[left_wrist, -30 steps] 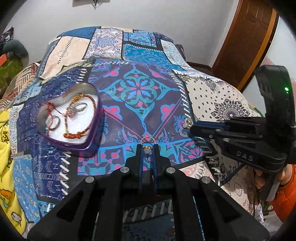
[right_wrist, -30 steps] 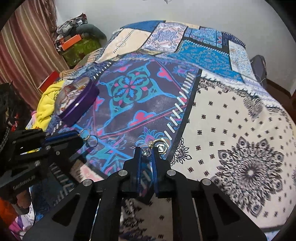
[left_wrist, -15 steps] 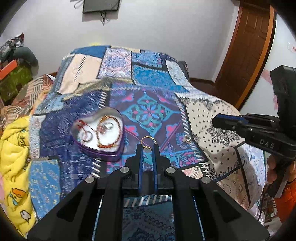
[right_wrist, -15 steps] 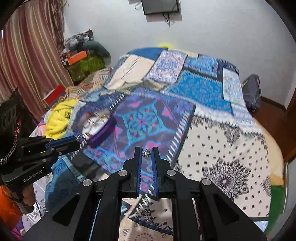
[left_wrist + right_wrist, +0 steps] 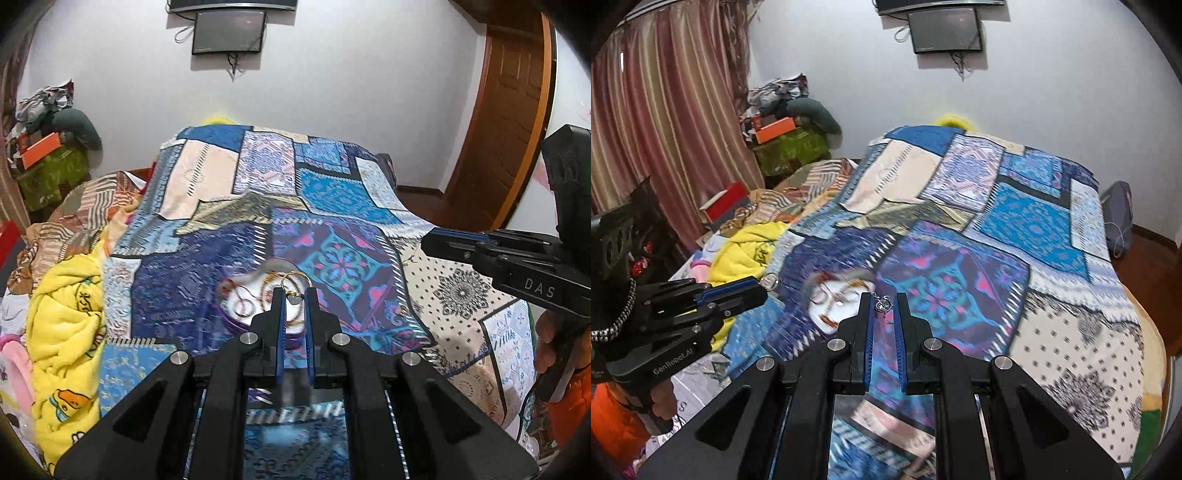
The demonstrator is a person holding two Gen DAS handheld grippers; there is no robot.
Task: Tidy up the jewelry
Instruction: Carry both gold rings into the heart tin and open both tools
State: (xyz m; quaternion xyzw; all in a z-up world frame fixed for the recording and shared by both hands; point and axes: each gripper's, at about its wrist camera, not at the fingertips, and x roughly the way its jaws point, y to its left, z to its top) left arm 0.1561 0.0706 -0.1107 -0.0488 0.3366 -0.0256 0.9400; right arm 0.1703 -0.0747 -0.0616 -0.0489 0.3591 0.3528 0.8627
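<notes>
A purple heart-shaped jewelry box (image 5: pixel 255 299) lies open on the patchwork bedspread (image 5: pixel 332 195), with bracelets and rings on its white lining; it also shows, blurred, in the right wrist view (image 5: pixel 831 299). My left gripper (image 5: pixel 294 297) is shut on a gold ring (image 5: pixel 293 282) and holds it high over the box. My right gripper (image 5: pixel 882 306) is shut on a small silver earring (image 5: pixel 882 303), also high above the bed near the box. Each gripper shows in the other's view: the right (image 5: pixel 428 240) and the left (image 5: pixel 764 290).
A yellow blanket (image 5: pixel 66 321) is bunched at the bed's left side. Boxes and clothes are piled by the curtain (image 5: pixel 665 110) at the far left. A wooden door (image 5: pixel 517 110) stands at the right. A screen (image 5: pixel 229 31) hangs on the wall.
Both grippers have risen well above the bed with their jewelry still held. The box now looks smaller and sits right in front of both grippers' tips.
</notes>
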